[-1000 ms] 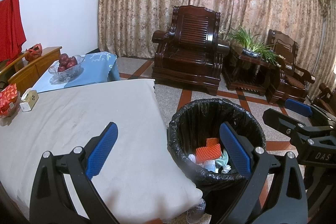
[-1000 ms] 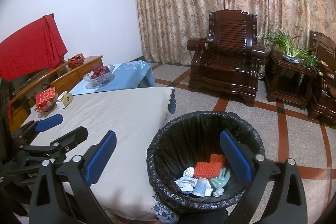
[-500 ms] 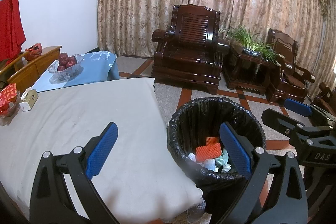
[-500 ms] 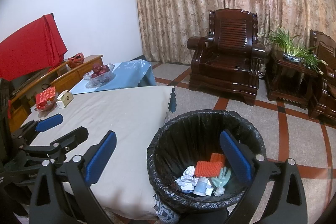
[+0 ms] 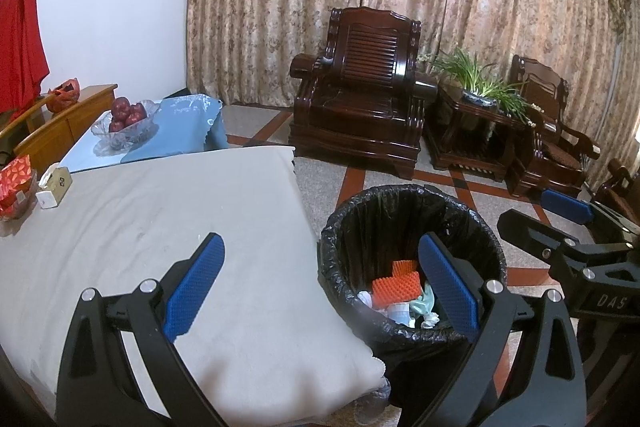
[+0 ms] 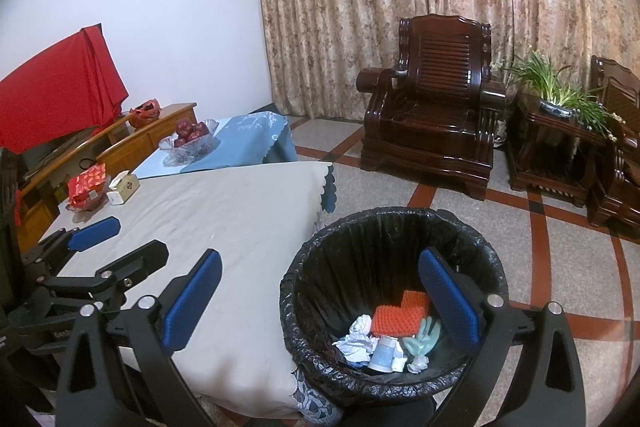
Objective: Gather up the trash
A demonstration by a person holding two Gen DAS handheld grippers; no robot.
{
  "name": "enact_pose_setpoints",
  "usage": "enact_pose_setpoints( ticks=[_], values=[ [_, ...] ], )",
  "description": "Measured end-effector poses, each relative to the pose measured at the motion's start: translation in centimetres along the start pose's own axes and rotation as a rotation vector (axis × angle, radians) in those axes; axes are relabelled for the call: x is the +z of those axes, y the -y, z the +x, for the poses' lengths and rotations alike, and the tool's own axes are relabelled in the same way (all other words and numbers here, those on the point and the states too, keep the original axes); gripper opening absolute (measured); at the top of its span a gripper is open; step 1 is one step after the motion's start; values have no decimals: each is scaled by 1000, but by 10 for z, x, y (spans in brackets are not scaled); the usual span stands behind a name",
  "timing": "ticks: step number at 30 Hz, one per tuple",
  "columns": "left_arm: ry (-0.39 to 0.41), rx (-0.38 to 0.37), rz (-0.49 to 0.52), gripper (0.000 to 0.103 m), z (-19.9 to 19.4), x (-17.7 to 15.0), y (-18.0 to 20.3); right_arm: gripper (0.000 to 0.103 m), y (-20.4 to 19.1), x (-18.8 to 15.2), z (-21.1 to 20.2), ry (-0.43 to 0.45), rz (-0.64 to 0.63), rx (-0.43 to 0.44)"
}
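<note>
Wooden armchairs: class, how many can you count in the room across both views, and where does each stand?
2. One armchair stands before the curtain; the second armchair is right of the plant stand. A third may sit at the left view's right edge, mostly hidden.

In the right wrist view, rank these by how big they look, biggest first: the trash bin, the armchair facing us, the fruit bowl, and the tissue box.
1. Trash bin, though nearness to the camera inflates it.
2. Armchair, clearly farther away, so its true rank against the bin is unsure.
3. Fruit bowl.
4. Tissue box.
</note>
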State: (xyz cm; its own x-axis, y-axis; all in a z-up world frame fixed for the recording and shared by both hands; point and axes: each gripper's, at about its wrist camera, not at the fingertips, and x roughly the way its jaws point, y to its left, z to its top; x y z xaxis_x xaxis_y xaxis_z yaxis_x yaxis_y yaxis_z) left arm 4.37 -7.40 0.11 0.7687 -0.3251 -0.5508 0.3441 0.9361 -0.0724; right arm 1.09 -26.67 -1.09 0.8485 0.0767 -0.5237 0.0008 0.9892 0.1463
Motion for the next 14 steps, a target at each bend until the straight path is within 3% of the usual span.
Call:
enact_pose_setpoints(
  ticks=[14],
  values=[
    [-3,2,0,95,-1,-2,-2,97,1,-2,4,-4,1,1]
  ],
)
